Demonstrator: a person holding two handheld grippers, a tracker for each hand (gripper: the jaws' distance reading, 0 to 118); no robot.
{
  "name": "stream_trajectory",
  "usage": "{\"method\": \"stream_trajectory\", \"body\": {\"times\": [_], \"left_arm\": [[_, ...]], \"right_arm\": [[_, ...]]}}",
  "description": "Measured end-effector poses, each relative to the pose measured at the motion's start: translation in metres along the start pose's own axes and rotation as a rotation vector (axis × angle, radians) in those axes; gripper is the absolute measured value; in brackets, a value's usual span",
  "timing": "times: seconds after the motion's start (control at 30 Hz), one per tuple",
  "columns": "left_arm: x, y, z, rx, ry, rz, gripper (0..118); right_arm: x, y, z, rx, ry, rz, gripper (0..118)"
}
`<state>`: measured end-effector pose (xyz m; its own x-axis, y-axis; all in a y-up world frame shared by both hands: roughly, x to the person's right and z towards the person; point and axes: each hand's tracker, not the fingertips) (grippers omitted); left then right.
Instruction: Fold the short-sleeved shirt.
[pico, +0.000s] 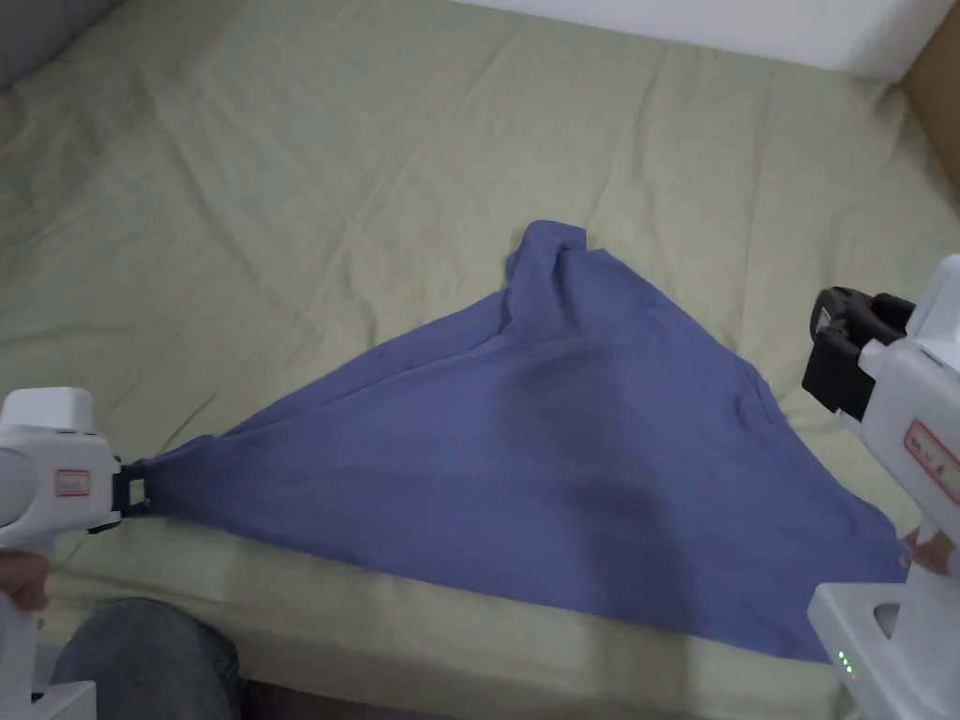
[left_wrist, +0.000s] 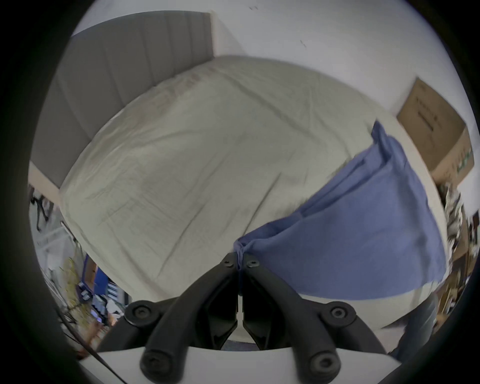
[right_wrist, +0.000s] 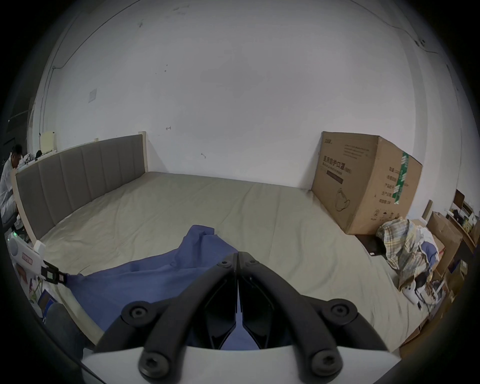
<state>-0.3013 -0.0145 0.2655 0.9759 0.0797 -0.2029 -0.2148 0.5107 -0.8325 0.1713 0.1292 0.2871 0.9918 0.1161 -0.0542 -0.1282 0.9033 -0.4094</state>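
I've got the left gripper (left_wrist: 240, 257) pinching a corner of the blue shirt (pico: 562, 469), jaws pressed together on a bunched bit of cloth at the near left edge of the bed (pico: 281, 187). The shirt lies on the near part of the bed, spread as a rough triangle: one tip in my left gripper, one hump of crumpled fabric at the far middle, one corner at the near right by the bed's edge. The right gripper (right_wrist: 237, 256) hovers above that right side; its jaws look closed w/ only a thin slit between them, and I see no cloth in them, so it's holding nothing afaict. My read: the step in hand is laying the shirt flat before any fold. To do it well I'd keep the left pinch firm, bring the right gripper down to the near right corner, open it, take both layers there, then pull the two corners apart and away from the bed's edge so the hem goes taut w/o dragging the shirt off. The far hump prob needs smoothing after. Count: 1 shirt, 2 grippers, 1 bed, 1 big cardboard box (right_wrist: 363, 181) at the far right, 1 heap of plaid clothes (right_wrist: 402, 244) right of the bed.
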Motion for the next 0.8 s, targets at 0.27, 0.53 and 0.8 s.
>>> {"method": "stream_trajectory", "body": {"times": [0.27, 0.53, 0.8], "left_arm": [[0.003, 0.001, 0.041, 0.101, -0.052, 0.068, 0], [0.008, 0.005, 0.041, 0.100, -0.037, 0.094, 0], [0.014, 0.012, 0.027, 0.071, 0.006, 0.163, 0]], "right_arm": [[0.013, 0.067, -0.112, -0.299, 0.149, 0.144, 105], [-0.002, 0.045, -0.267, -0.556, 0.094, 0.374, 113], [0.014, -0.014, -0.372, -0.721, 0.085, 0.354, 107]]}}
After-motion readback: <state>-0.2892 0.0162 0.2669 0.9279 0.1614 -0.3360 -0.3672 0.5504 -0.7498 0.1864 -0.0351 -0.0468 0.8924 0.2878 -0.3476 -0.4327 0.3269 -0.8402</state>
